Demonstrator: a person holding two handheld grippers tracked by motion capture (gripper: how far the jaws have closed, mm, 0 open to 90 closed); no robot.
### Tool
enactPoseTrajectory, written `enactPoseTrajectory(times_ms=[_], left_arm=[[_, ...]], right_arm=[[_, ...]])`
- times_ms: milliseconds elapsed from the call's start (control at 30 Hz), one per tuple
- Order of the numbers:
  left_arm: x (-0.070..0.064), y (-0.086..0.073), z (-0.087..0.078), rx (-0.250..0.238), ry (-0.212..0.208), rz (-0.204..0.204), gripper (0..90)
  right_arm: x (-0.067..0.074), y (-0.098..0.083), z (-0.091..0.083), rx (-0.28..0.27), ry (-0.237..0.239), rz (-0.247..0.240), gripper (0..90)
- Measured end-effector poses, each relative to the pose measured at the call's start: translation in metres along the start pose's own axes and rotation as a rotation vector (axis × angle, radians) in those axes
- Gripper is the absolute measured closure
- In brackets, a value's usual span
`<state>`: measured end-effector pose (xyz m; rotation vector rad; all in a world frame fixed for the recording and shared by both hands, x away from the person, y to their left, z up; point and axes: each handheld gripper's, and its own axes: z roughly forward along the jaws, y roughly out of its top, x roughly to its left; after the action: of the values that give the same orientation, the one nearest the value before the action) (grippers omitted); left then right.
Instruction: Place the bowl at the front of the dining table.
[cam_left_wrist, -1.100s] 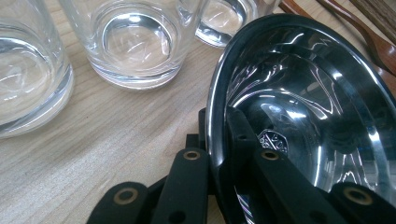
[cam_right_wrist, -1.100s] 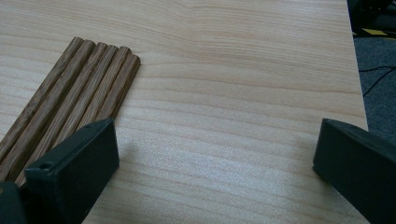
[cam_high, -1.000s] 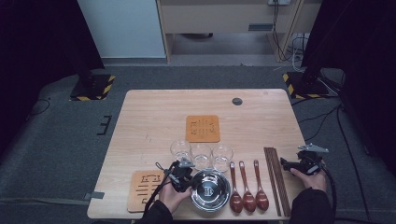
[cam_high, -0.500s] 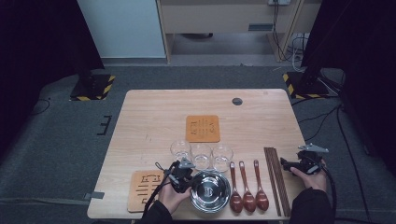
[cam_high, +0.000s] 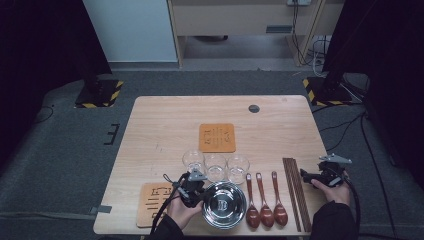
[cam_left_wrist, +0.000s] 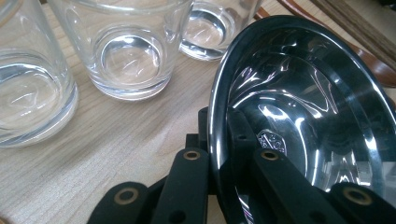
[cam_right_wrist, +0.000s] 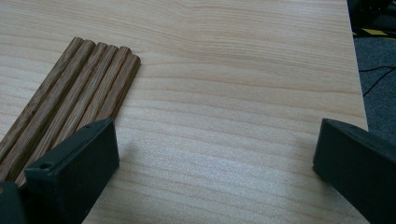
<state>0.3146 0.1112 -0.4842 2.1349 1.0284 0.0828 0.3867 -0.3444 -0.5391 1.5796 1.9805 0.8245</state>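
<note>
Wooden tabletop (cam_high: 165, 125), steel bowl (cam_high: 224, 204) at its near edge.
The left tool (cam_left_wrist: 219, 154) clamps the bowl's rim beside three glasses (cam_left_wrist: 126, 51), a grip the left gripper view makes plain; the right tool (cam_right_wrist: 215, 154) gapes wide by the chopsticks (cam_right_wrist: 79, 98).

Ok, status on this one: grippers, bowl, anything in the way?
Left gripper shut on steel bowl rim. Right gripper open, idle beside chopsticks. Three glasses close behind bowl, spoons alongside.

each gripper (cam_high: 306, 176) had matte black jaws with brass-ringed rivet holes, a trailing black cable, and dark sleeves (cam_high: 330, 220) behind.
</note>
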Motion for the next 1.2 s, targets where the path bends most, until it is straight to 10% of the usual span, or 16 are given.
enactPoseTrajectory(times_ms=[1200], left_arm=[[0.001,0.016,-0.047,-0.153,-0.015,0.0,86.3]], right_arm=[[0.001,0.0,0.0,0.002,0.004,-0.005,0.3]])
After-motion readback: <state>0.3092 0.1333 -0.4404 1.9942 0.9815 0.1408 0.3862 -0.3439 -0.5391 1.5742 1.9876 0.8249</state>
